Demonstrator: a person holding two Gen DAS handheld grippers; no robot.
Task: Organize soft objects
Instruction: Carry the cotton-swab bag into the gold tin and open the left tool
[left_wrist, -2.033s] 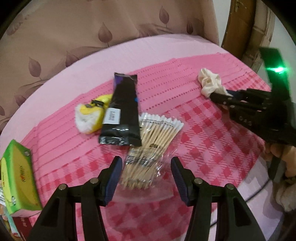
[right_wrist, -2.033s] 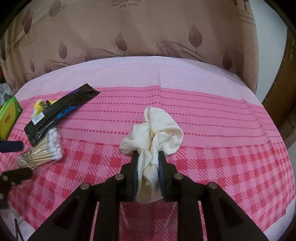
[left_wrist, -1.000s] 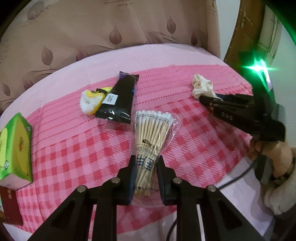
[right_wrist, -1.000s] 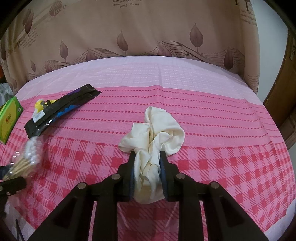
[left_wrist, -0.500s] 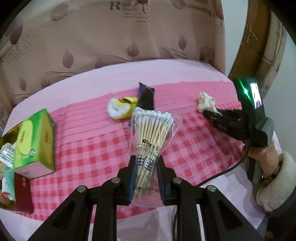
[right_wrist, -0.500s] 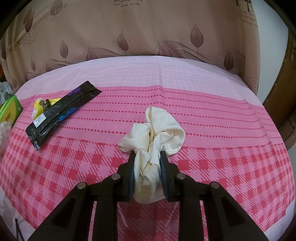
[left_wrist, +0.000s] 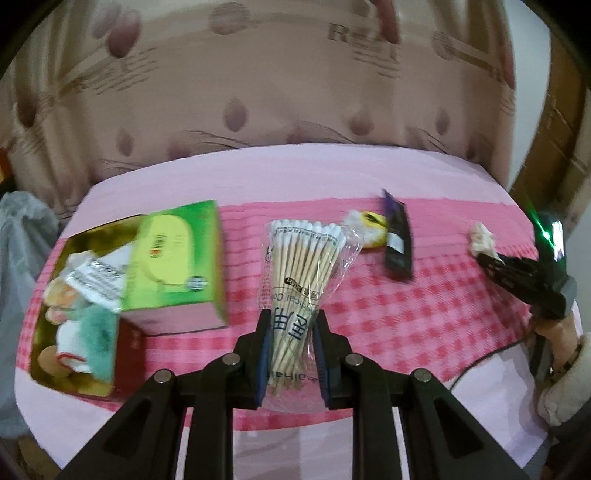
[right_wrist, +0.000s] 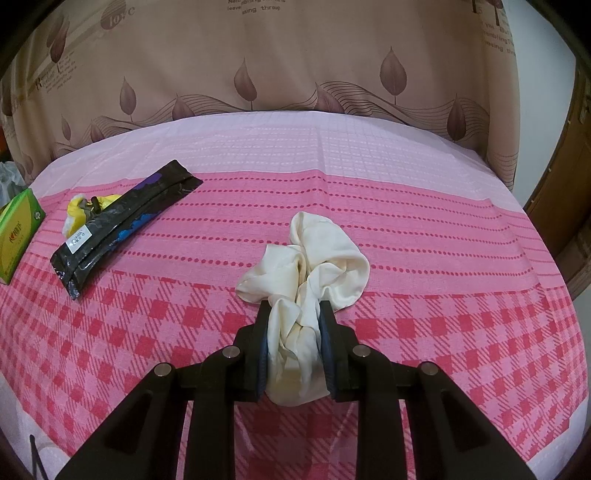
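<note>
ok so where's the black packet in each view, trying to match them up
Left wrist view: the black packet lies right of centre on the pink cloth, far end pointing away, with the yellow and white item against its left side.
Right wrist view: the black packet lies at upper left, running diagonally, the yellow and white item behind its left end.
Shared landmark: the green box, to the packet's left in both views.

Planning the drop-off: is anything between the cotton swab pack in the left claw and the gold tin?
Yes. The green tissue box stands between the clear pack of cotton swabs and the open gold tin, its left end overlapping the tin.
</note>
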